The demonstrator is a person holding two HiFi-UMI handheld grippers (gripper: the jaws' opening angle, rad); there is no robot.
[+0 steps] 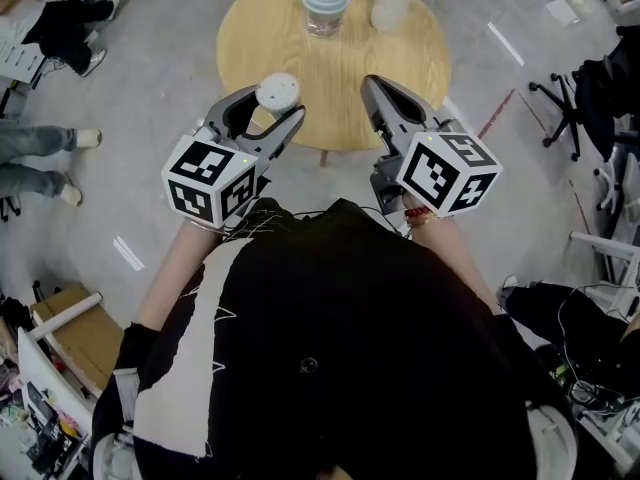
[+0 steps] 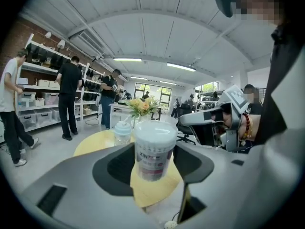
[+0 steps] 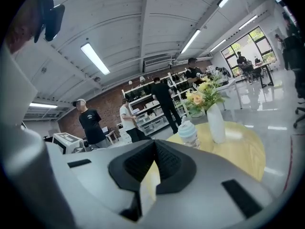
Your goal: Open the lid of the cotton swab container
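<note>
The cotton swab container is a clear round tub with a white lid. It hangs upright over the near edge of the round wooden table. My left gripper is shut on it, one jaw on each side. In the left gripper view the labelled container stands between the dark pads, lid on. My right gripper is to its right over the table edge, shut and empty. In the right gripper view its jaws meet with nothing between them.
A blue-lidded jar and a white vase with flowers stand at the table's far side. An office chair is at the right and a cardboard box at the lower left. People stand by shelves.
</note>
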